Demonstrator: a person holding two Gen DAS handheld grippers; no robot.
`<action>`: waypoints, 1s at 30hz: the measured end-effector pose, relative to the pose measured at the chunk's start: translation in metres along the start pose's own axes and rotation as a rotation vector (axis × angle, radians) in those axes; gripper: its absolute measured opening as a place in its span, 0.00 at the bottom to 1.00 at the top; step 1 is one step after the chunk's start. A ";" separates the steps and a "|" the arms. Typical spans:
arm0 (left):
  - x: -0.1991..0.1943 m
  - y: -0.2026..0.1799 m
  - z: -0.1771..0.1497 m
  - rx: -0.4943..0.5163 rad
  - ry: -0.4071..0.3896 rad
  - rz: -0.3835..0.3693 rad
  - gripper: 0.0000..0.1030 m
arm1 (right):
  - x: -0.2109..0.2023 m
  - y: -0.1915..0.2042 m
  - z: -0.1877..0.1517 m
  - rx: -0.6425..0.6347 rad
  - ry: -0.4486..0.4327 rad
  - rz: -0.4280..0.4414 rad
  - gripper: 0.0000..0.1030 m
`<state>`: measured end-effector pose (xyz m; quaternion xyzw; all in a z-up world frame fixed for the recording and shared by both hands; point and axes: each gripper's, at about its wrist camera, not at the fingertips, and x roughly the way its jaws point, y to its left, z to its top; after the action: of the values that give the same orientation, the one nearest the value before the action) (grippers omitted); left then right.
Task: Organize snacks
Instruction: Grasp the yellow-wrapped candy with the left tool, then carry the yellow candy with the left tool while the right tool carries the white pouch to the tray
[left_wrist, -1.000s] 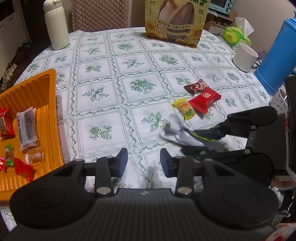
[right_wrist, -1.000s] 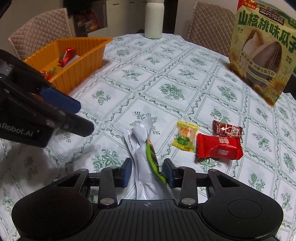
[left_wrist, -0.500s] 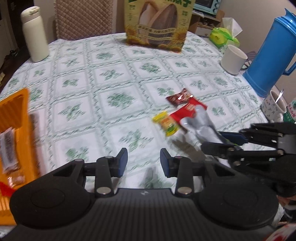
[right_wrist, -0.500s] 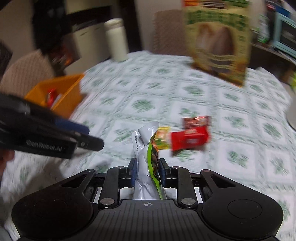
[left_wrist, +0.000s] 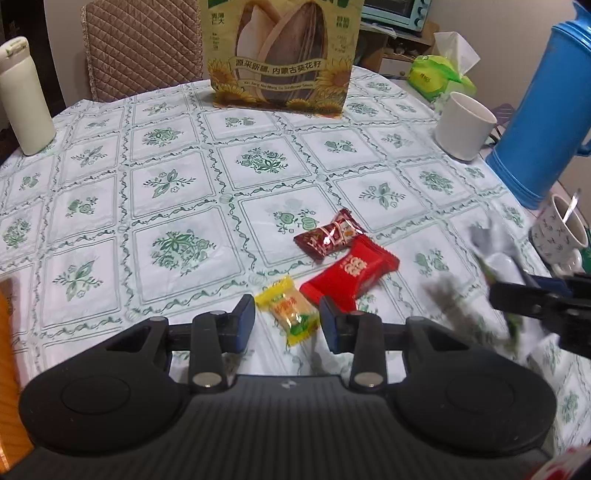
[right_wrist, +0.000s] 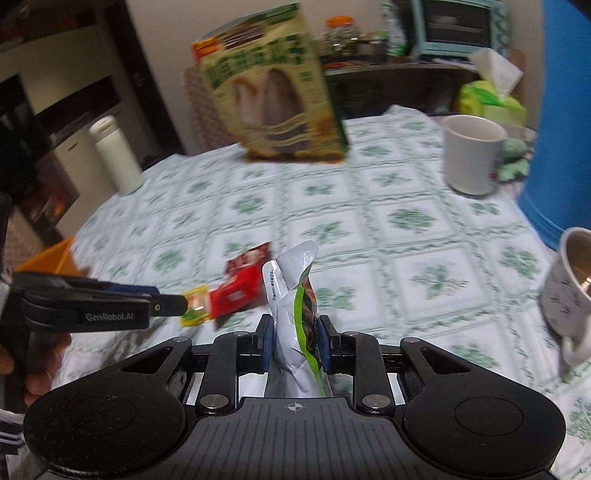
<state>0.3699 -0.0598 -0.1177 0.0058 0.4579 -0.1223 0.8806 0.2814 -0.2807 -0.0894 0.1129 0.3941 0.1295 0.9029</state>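
The silver snack pouch is sitting upright between the pads of your right gripper, which is pinching it on both sides; its crumpled top is sticking up past the fingertips, with a green stripe running down its right face. You are holding it off the tablecloth, to the right of the other snacks. In the left wrist view the same pouch is showing as a blurred grey shape at the far right edge.

Your left gripper is hanging with its jaws spread wide and nothing between the pads. The yellow candy is lying on the cloth in the gap between those two fingers, touching neither as far as you can tell. The red packet is lying just beyond and to the right of it, its near corner reaching close to the right finger. The dark red candy is resting just behind the red packet.

A corner of the orange tray is peeking in at the left. A large sunflower seed bag is standing at the far side of the round table, with a white bottle at far left, and a white mug and blue jug on the right. A patterned cup is sitting near the right edge. A quilted chair is standing behind the table.
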 end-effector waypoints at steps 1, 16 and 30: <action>0.004 0.000 0.001 -0.005 0.003 0.003 0.33 | -0.001 -0.004 0.000 0.010 -0.003 -0.005 0.25; 0.017 -0.006 -0.008 0.084 0.006 0.050 0.20 | -0.005 -0.019 -0.006 0.068 0.000 -0.019 0.25; -0.010 0.006 -0.012 0.036 0.005 0.011 0.19 | -0.006 -0.009 -0.005 0.042 0.009 0.011 0.25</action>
<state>0.3561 -0.0506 -0.1173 0.0245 0.4580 -0.1259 0.8797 0.2754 -0.2902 -0.0911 0.1334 0.4000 0.1266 0.8979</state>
